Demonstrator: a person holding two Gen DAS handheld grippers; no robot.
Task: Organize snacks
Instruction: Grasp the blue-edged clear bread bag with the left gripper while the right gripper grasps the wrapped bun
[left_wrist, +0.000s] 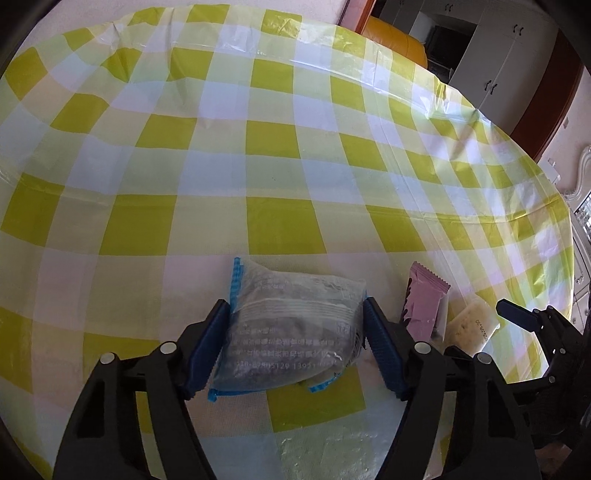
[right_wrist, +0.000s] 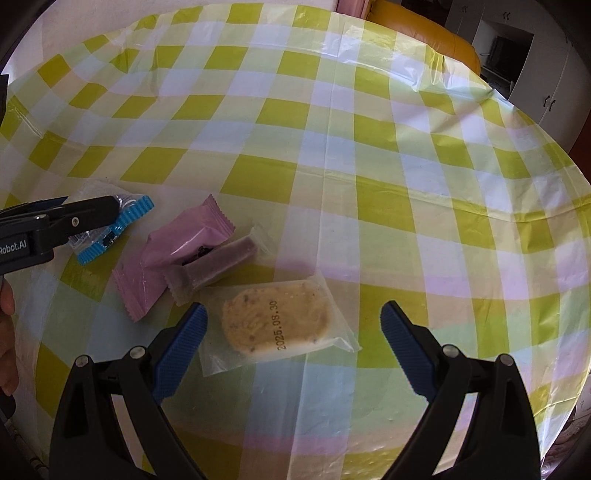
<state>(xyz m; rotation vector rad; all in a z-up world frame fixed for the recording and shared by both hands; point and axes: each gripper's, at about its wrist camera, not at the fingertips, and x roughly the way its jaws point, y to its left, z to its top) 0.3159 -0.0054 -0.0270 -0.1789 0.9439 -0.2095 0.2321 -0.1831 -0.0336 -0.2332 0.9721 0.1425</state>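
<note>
A: Snacks lie in a loose row on the tabletop, all near the front edge. What holds the left claw?

B: It holds the blue-edged pack; both pads press its sides, and the pack rests on the cloth or just above, I cannot tell which.

A: And the right claw?

B: It is wide and holds nothing. The biscuit in its clear bag lies between the fingers, nearer to the left one.

A: What is beside the biscuit?

B: The bar touches its bag corner, and the pink pack overlaps the bar.

A: So how to do this step well?

B: I think the right claw should move a little left to centre on the biscuit, then go down low and close slowly, because the bag is thin and slippery. It should keep away from the bar.
</note>
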